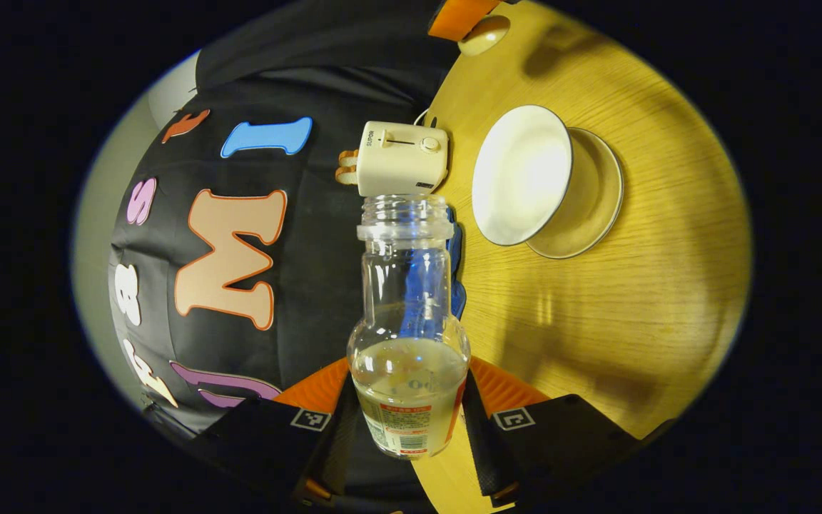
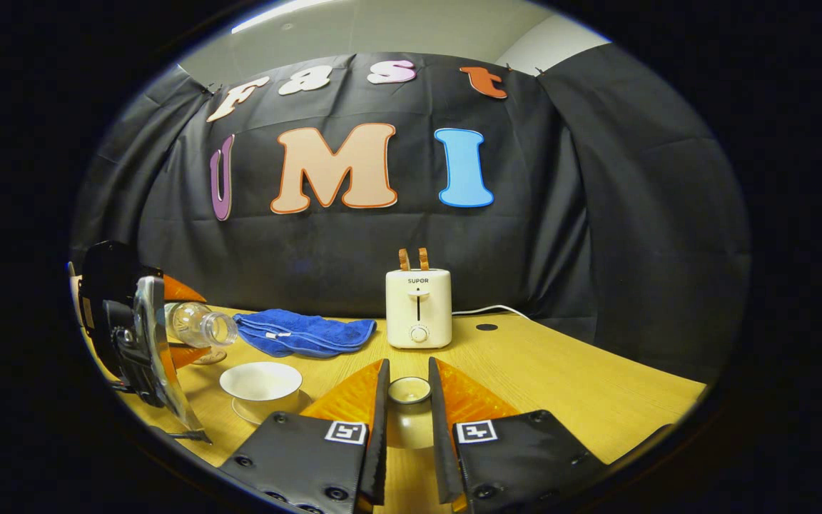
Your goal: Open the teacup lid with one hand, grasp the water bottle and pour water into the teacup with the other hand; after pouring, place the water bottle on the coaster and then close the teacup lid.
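Observation:
My left gripper (image 1: 409,385) is shut on a clear water bottle (image 1: 407,285), which has no cap and some water pooled toward its base. The bottle lies tipped nearly level, its mouth pointing toward the white teacup (image 1: 521,175), which stands uncovered on its saucer (image 1: 596,207). In the right gripper view the same bottle (image 2: 197,325) hangs just above and left of the teacup (image 2: 261,380), held by the left gripper (image 2: 158,335). No water stream is visible. My right gripper (image 2: 409,371) is shut on the teacup lid (image 2: 409,391), held above the table to the right of the cup.
A cream toaster (image 2: 418,307) stands at the back of the wooden table (image 2: 561,378), its cord trailing right. A folded blue cloth (image 2: 304,332) lies left of it. A small dark disc (image 2: 486,327) lies beside the toaster. Black cloth walls close the back.

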`<state>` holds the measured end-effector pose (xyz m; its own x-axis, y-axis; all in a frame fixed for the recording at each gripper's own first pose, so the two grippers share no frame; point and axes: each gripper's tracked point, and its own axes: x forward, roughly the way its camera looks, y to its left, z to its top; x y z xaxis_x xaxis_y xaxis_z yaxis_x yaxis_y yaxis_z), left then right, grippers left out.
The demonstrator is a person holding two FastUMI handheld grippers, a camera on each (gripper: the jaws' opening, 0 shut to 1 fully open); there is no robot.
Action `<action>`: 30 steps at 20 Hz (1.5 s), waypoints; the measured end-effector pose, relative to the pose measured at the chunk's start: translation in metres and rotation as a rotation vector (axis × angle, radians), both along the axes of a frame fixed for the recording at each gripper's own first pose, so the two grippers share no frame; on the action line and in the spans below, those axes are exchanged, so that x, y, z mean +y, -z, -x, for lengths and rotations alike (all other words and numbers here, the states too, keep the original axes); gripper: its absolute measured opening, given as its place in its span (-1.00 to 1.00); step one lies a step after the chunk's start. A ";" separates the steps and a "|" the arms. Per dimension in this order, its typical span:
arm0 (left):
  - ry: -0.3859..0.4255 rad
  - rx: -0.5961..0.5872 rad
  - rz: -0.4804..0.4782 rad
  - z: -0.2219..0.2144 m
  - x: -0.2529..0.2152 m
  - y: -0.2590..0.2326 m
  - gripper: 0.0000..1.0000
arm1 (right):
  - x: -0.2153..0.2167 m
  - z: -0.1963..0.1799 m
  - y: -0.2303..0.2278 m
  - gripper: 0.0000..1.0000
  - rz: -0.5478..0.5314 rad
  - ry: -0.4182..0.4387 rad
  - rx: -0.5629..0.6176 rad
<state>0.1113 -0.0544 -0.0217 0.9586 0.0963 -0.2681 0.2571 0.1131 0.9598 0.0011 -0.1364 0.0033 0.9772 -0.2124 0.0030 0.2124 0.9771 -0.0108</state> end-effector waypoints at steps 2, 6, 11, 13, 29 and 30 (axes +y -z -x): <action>0.004 -0.003 -0.037 -0.002 0.001 -0.001 0.34 | 0.000 0.000 0.000 -0.37 0.000 -0.001 0.000; 0.008 -0.016 -0.116 -0.004 0.005 -0.006 0.34 | 0.000 -0.001 0.000 -0.37 -0.001 -0.002 0.000; 0.019 -0.024 -0.181 -0.004 0.005 -0.011 0.34 | 0.001 0.000 0.000 -0.37 0.000 -0.004 0.000; 0.020 -0.022 -0.208 -0.006 0.006 -0.013 0.35 | 0.000 0.000 0.000 -0.37 -0.001 -0.004 0.001; 0.050 -0.053 -0.377 -0.008 0.007 -0.031 0.34 | 0.000 -0.001 0.000 -0.39 0.000 -0.008 0.001; 0.053 -0.056 -0.384 -0.007 0.006 -0.032 0.34 | 0.000 -0.001 0.000 -0.38 -0.001 -0.007 0.001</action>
<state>0.1186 -0.0488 0.0105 0.9770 0.1299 -0.1691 0.1989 -0.2694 0.9423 0.0022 -0.1365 0.0030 0.9787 -0.2052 0.0017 0.2052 0.9787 -0.0103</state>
